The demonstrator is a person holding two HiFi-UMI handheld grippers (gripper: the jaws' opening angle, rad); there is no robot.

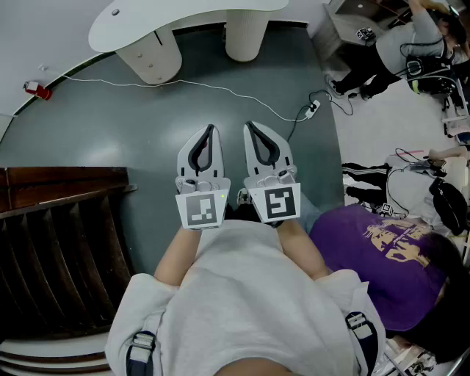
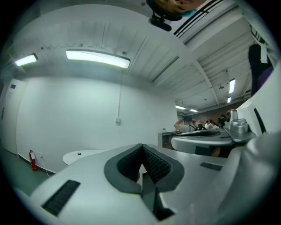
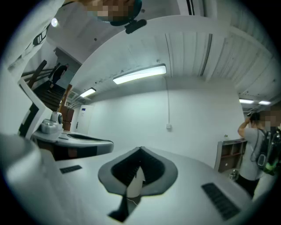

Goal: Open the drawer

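No drawer can be made out in any view. My left gripper (image 1: pixel 211 128) and right gripper (image 1: pixel 248 125) are held side by side in front of my body, level, over the grey-green floor. Both are shut with nothing between their fingers. In the left gripper view the left gripper (image 2: pixel 142 147) has its dark ribbed pads meeting at the tip and faces a white wall. The right gripper view shows the right gripper (image 3: pixel 140 150) closed the same way, also facing the wall. Each gripper appears at the side of the other's view.
A white curved table (image 1: pixel 183 18) on round pedestals stands ahead. A white cable (image 1: pixel 220 88) crosses the floor to a power strip (image 1: pixel 313 108). Dark wooden furniture (image 1: pixel 59 220) is close on my left. A person in purple (image 1: pixel 389 257) crouches at right, and a wooden shelf unit (image 3: pixel 230 154) stands beyond.
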